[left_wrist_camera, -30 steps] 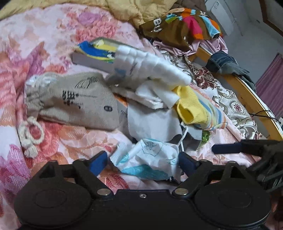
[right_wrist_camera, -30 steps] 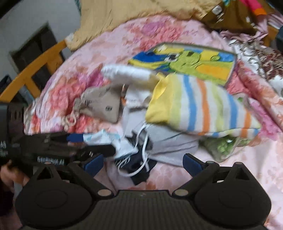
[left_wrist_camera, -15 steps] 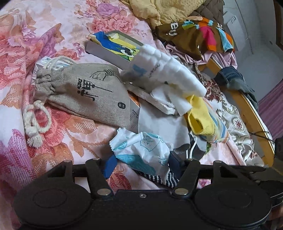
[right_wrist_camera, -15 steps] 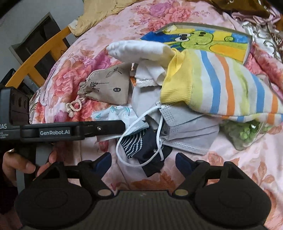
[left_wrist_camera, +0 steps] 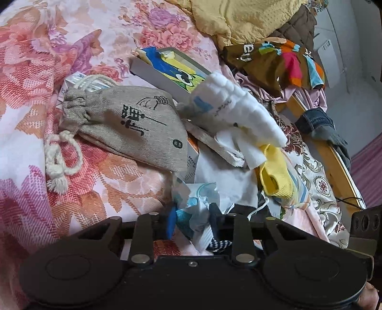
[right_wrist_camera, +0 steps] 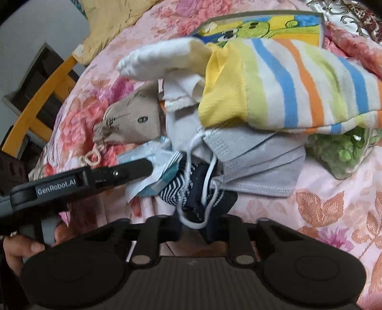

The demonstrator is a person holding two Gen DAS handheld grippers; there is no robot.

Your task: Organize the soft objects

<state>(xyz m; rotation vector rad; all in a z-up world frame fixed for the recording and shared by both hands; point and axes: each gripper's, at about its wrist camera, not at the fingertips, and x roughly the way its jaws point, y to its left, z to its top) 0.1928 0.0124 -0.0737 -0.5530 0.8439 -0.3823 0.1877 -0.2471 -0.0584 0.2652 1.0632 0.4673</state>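
Observation:
A pile of soft things lies on the floral bedspread (left_wrist_camera: 35, 71). My left gripper (left_wrist_camera: 192, 223) is shut on a crumpled white-and-blue printed cloth (left_wrist_camera: 193, 205); it also shows in the right wrist view (right_wrist_camera: 152, 164), pinched by the left fingers (right_wrist_camera: 129, 171). My right gripper (right_wrist_camera: 203, 229) is shut on a dark navy striped sock (right_wrist_camera: 198, 198) tangled with the white ear loops of a grey face mask (right_wrist_camera: 257, 162). A beige drawstring pouch (left_wrist_camera: 129, 126), a white padded roll (left_wrist_camera: 238, 109) and a yellow striped sock (right_wrist_camera: 298, 83) lie in the pile.
A cartoon-printed box (left_wrist_camera: 172, 69) lies behind the pile. A bag of green bits (right_wrist_camera: 341, 150) sits under the striped sock. A yellow blanket (left_wrist_camera: 238, 19) and brown printed garment (left_wrist_camera: 274, 62) are at the back. The wooden bed rail (left_wrist_camera: 334, 157) runs on the right.
Both grippers moved into the pile and closed: the left on the white-and-blue cloth, the right on the dark striped sock and mask loops.

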